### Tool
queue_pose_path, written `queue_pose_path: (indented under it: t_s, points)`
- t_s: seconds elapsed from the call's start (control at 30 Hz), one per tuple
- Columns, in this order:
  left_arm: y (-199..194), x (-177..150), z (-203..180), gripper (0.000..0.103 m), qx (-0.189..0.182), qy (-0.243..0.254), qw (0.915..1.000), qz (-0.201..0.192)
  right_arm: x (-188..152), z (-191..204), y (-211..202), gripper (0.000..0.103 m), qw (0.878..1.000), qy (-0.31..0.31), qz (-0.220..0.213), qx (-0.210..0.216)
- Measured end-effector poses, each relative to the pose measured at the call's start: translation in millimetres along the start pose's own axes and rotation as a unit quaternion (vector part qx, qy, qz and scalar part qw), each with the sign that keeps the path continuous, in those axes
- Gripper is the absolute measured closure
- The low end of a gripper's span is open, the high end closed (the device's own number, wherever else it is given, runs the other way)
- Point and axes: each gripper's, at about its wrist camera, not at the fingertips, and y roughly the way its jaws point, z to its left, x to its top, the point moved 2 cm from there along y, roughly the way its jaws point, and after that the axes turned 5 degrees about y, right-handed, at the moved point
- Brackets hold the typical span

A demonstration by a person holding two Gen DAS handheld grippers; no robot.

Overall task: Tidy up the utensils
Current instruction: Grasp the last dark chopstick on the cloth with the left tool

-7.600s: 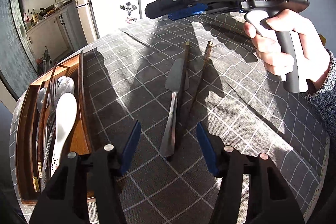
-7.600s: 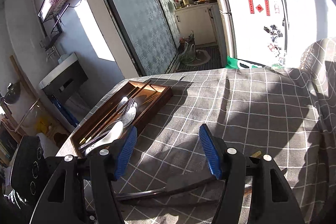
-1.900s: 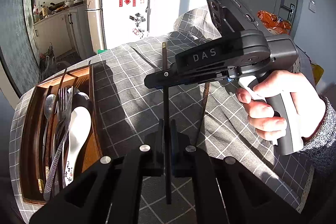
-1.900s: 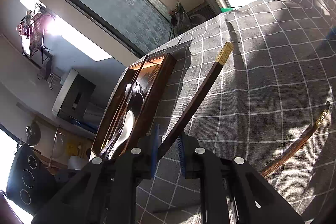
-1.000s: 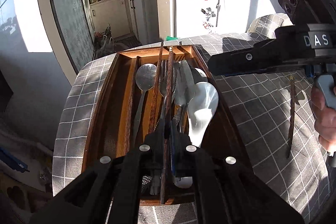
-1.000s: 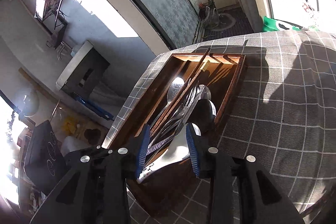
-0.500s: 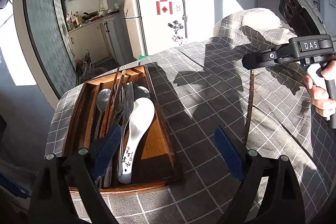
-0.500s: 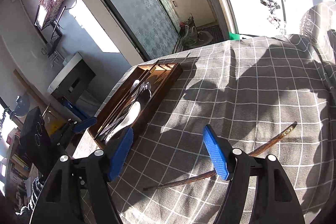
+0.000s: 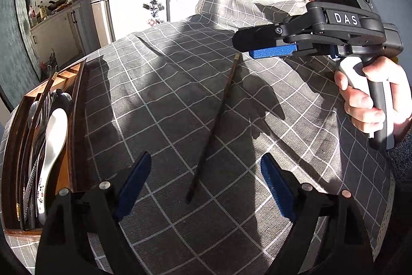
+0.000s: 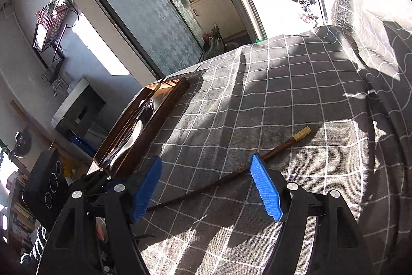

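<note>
Left gripper (image 9: 203,182) jaws gaping wide, empty, now hanging over lone chopstick (image 9: 213,125) lying between them; tray (image 9: 77,125) sliding off leftward. Right gripper (image 10: 206,187) spreading wide, empty, chopstick crossing beneath.

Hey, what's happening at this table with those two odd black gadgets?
A person is tidying utensils into a wooden tray, holding a gripping tool in each hand. Both the left tool and the right tool are open and empty. One dark chopstick lies on the checked tablecloth, apart from the tray, which already holds spoons and other cutlery.
</note>
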Motion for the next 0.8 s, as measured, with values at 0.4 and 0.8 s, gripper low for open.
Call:
queue_pose_path:
  t_s: [0.4, 0.8]
  points:
    - [17.2, 4.9, 0.1, 0.069, 0.015, 0.001, 0.9995, 0.027, -2.0, -11.6, 0.8, 0.031, 1.0, 0.016, -0.001, -0.004]
    - [17.9, 6.9, -14.0, 0.097, 0.013, 0.034, 0.9989, 0.028, -6.3, -8.9, 10.2, 0.031, 1.0, 0.011, 0.011, -0.016]
